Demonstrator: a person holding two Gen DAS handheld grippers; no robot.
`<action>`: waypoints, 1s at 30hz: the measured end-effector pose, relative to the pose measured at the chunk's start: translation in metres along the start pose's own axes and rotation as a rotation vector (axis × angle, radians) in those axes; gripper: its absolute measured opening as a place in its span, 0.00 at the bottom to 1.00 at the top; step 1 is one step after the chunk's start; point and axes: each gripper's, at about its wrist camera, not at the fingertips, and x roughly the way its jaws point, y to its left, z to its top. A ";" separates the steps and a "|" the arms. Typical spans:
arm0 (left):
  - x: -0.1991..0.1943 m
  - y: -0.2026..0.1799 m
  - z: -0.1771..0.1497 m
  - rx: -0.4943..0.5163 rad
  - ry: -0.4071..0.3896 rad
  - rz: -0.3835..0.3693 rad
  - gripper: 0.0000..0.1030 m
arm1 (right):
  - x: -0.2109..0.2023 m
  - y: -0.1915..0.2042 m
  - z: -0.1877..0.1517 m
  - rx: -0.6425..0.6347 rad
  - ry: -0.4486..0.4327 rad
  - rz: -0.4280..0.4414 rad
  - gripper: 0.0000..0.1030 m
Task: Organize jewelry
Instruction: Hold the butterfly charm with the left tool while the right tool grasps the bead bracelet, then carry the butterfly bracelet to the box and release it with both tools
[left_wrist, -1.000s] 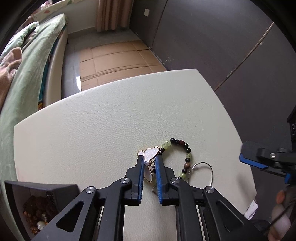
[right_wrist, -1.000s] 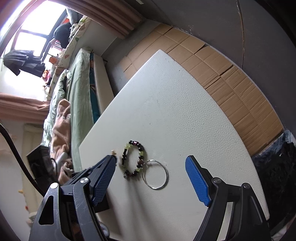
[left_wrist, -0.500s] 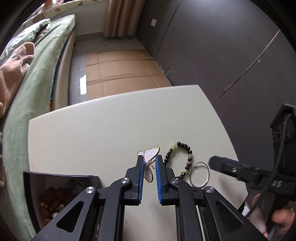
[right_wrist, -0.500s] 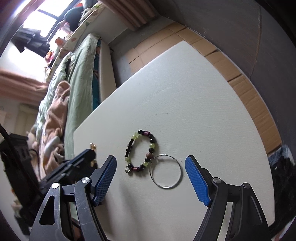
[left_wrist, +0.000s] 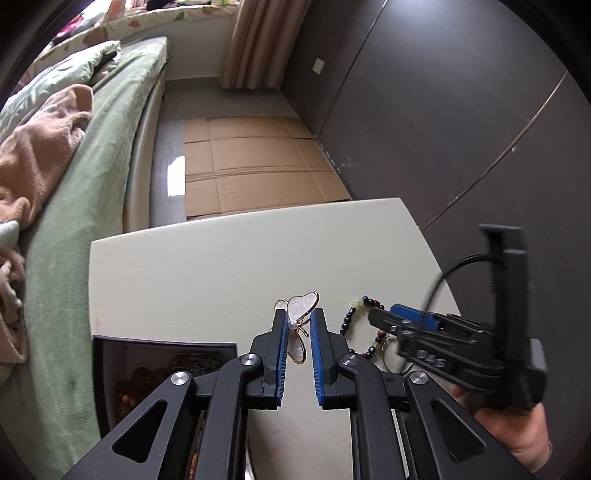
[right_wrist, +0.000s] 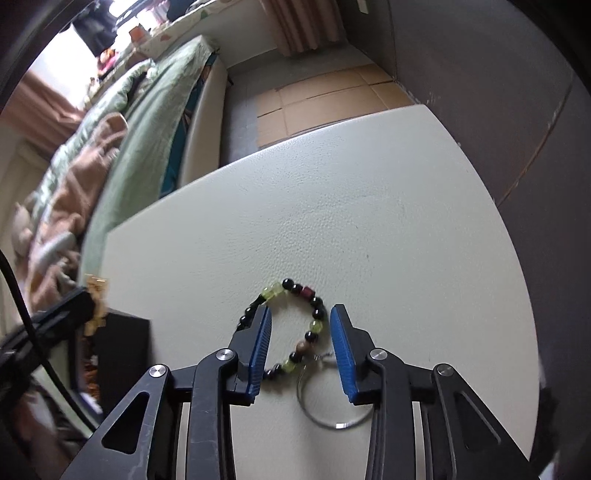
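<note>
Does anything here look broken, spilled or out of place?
Nothing looks damaged or spilled. The beaded bracelet and a silver hoop lie touching on the pale table, the right tongs closing around the bracelet. The left tongs hold a butterfly brooch near the dark box.

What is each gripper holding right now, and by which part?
The left gripper holds the butterfly brooch by its middle, wings sticking out beyond the pads. The right gripper holds nothing yet: its jaws are closing around the bead bracelet on the table.
</note>
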 end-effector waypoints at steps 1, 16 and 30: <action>-0.002 0.001 0.000 -0.002 -0.003 0.001 0.12 | 0.004 0.003 0.000 -0.020 0.004 -0.025 0.32; -0.052 0.019 -0.010 -0.045 -0.062 0.020 0.12 | -0.047 0.028 -0.023 -0.120 -0.091 -0.046 0.09; -0.074 0.057 -0.031 -0.140 -0.067 0.032 0.13 | -0.121 0.069 -0.053 -0.114 -0.267 0.105 0.09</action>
